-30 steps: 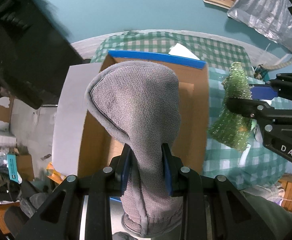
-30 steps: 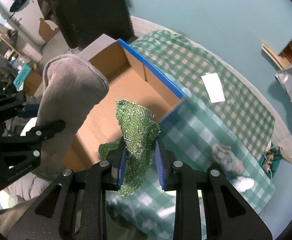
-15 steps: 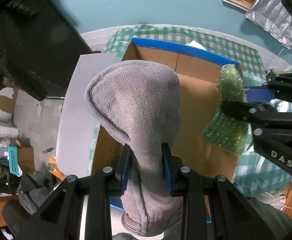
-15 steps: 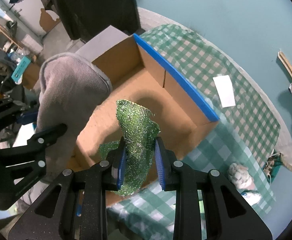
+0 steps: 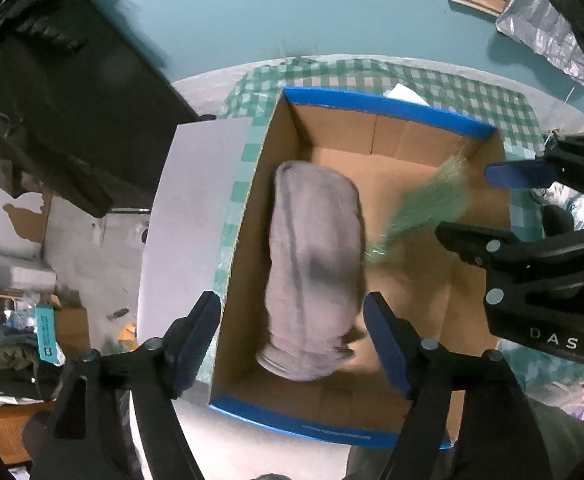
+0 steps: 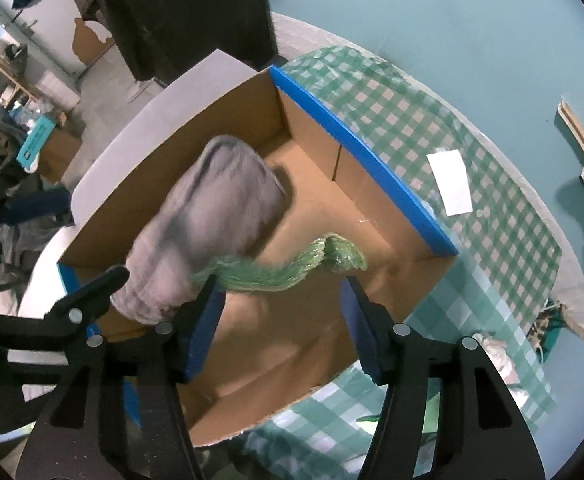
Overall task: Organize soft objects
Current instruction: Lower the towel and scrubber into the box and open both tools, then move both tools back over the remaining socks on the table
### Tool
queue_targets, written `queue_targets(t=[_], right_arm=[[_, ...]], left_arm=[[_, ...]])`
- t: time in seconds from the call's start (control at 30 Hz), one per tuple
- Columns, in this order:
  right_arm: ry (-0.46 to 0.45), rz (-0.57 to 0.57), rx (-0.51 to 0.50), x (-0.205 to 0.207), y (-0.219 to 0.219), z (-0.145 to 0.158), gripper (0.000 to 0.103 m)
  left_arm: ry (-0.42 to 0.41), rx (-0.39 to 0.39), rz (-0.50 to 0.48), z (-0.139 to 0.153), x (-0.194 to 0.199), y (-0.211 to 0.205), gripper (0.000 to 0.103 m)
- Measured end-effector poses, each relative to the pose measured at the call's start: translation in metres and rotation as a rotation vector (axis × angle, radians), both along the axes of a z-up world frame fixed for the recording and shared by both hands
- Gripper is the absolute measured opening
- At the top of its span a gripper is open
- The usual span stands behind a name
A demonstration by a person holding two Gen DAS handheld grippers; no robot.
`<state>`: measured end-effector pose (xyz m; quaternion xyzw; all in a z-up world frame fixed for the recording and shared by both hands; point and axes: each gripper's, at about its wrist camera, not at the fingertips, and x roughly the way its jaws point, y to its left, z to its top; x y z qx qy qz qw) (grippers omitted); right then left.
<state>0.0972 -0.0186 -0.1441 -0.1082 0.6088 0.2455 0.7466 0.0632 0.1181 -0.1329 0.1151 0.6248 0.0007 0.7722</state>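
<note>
Both the left gripper (image 5: 292, 332) and the right gripper (image 6: 282, 318) are spread wide, holding nothing, above the box (image 5: 388, 110). The grey cloth (image 5: 316, 264) is in the box just ahead of the left fingers. The green cloth (image 6: 276, 272), blurred, is between and just beyond the right fingers, beside the grey one.

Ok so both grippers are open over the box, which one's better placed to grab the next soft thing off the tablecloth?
Probably the right gripper: the crumpled whitish item lies on the checked cloth on its side of the cardboard box.
</note>
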Motion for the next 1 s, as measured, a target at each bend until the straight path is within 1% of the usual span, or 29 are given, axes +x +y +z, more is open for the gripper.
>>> queue_targets(t=[0.17, 0.47, 0.73, 1.0], right_arm=[[0.007, -0.049, 0.023, 0.002, -0.013, 0.004, 0.064], [-0.019, -0.119, 0.043, -0.006, -0.047, 0.022, 0.065], [-0.041, -0.182, 0.059, -0.017, -0.082, 0.035, 0.066], [-0.042, -0.235, 0.052, -0.034, -0.124, 0.036, 0.066]], left_arm=[[-0.018, -0.022, 0.013, 0.007, 0.000, 0.000, 0.075], [-0.048, -0.037, 0.006, 0.022, -0.004, -0.012, 0.076], [-0.083, -0.038, -0.054, 0.036, -0.006, -0.040, 0.076], [-0.093, -0.034, -0.109, 0.046, -0.014, -0.070, 0.077]])
